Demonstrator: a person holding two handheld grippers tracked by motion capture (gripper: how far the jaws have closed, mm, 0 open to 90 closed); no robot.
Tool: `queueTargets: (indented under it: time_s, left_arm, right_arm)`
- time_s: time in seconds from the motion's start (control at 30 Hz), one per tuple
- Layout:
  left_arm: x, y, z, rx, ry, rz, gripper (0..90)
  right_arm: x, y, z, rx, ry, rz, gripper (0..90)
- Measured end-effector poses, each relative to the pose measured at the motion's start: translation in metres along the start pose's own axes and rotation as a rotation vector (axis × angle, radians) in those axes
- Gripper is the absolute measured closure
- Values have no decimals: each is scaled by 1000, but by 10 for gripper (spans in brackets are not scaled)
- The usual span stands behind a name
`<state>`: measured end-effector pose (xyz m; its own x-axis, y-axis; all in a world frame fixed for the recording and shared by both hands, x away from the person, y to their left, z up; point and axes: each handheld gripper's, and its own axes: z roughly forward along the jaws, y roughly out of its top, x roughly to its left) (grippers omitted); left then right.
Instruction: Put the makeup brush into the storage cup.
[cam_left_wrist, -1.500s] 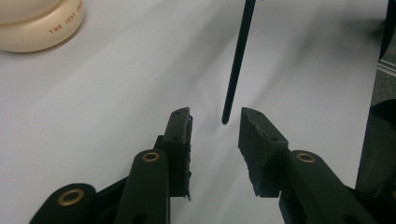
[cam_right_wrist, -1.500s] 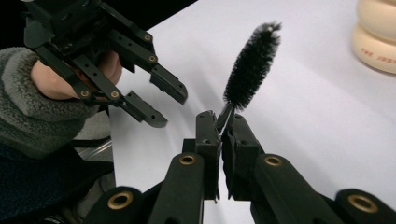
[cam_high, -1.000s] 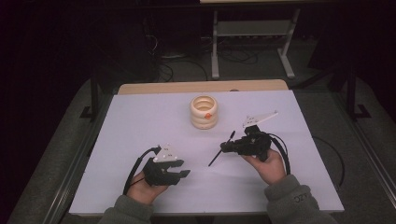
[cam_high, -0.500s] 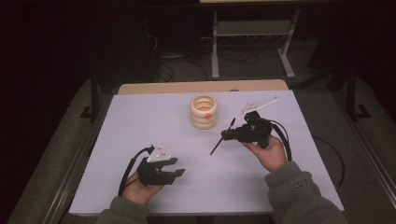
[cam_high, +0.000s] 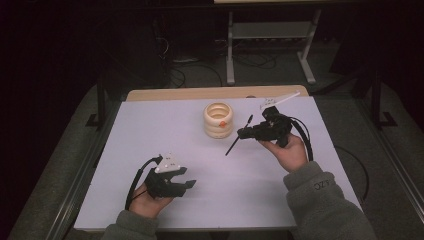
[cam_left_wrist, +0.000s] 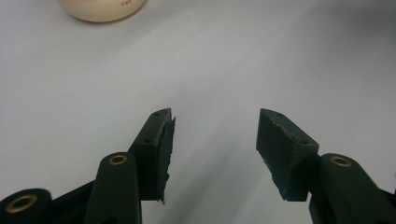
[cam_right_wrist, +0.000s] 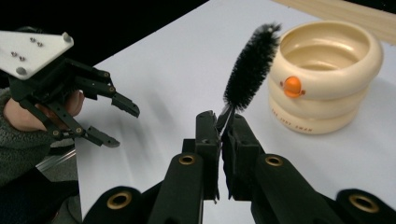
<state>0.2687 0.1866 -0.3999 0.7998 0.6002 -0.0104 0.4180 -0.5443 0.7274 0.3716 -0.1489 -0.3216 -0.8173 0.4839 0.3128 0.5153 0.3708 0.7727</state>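
My right gripper (cam_high: 243, 133) is shut on the thin stem of a black bottle brush (cam_high: 231, 146), held above the table just right of a cream ribbed cup (cam_high: 218, 120) with an orange dot. In the right gripper view the bristles (cam_right_wrist: 252, 65) stick up past the closed jaws (cam_right_wrist: 222, 123), beside the cup (cam_right_wrist: 322, 70). My left gripper (cam_high: 189, 184) rests near the table's front edge; its jaws have just been opening and stand open (cam_left_wrist: 215, 135) with nothing between them. The same gripper (cam_right_wrist: 123, 123) is at the left of the right gripper view. The cup's base (cam_left_wrist: 100, 9) peeks in at the left gripper view's top.
The white table top (cam_high: 150, 130) ends in a wooden strip (cam_high: 165, 93) at the far side. Beyond it on the dark floor stand a metal rack (cam_high: 270, 30) and some cables. A cable (cam_high: 302, 135) loops from the right gripper.
The right hand has lifted the brush and carried it away from the person, closer to the cup. The left gripper's jaws stand wider apart; that hand has barely shifted.
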Motion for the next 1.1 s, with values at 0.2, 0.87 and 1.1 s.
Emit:
queueTargets:
  time_s: [0.2,0.87,1.1]
  left_arm:
    - [1,-1,0,-1,7,-9,429]
    - [5,-3,-1,-2,24,-25,374]
    - [6,-3,0,-9,30,-33,363]
  right_arm:
    - [-2,9,-3,-3,-10,-3,838]
    - [-3,48,-4,11,-48,-40,837]
    - [-5,66,-3,7,-66,-58,837]
